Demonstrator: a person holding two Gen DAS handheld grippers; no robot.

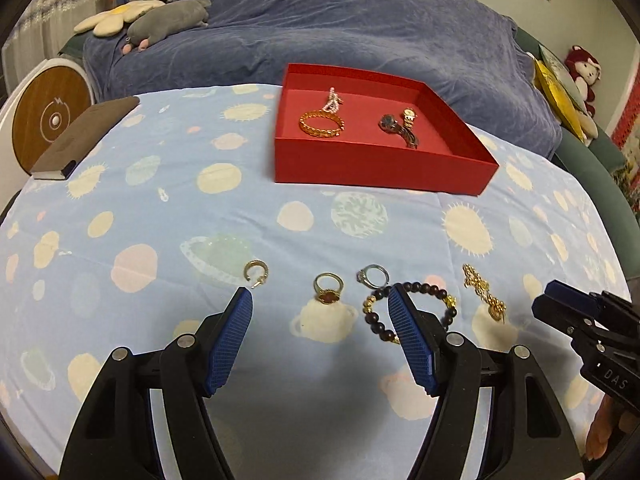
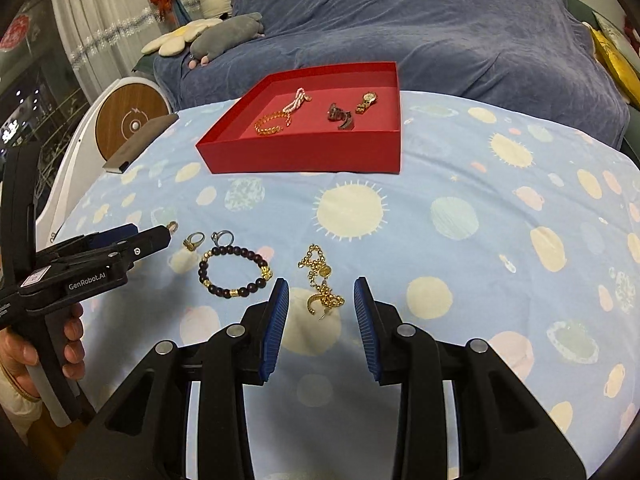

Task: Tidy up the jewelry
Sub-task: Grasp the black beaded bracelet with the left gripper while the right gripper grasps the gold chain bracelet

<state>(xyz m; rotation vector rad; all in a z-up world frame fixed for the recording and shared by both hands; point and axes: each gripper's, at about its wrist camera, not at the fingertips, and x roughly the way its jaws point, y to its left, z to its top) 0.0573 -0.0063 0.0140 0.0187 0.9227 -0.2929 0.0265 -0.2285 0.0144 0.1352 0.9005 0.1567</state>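
A red box (image 1: 380, 172) (image 2: 300, 156) stands at the back of the planet-print cloth and holds a gold bracelet (image 1: 322, 123), a pink chain (image 1: 333, 100) and two watches (image 1: 400, 126). In a row near me lie a gold hoop earring (image 1: 256, 272), a gold ring with a red stone (image 1: 328, 290), a silver ring (image 1: 374, 274), a dark bead bracelet (image 2: 236, 292) and a gold chain (image 2: 326, 298). My left gripper (image 1: 320, 292) is open just above the cloth, with the gold ring between its tips. My right gripper (image 2: 320, 284) is open, the gold chain lying between its tips.
A dark notebook (image 1: 86, 136) lies at the cloth's far left edge, beside a round wood-topped device (image 1: 50, 120). A blue-covered sofa (image 1: 340, 32) with plush toys rises behind the table. A hand (image 2: 24, 356) holds the left gripper's handle.
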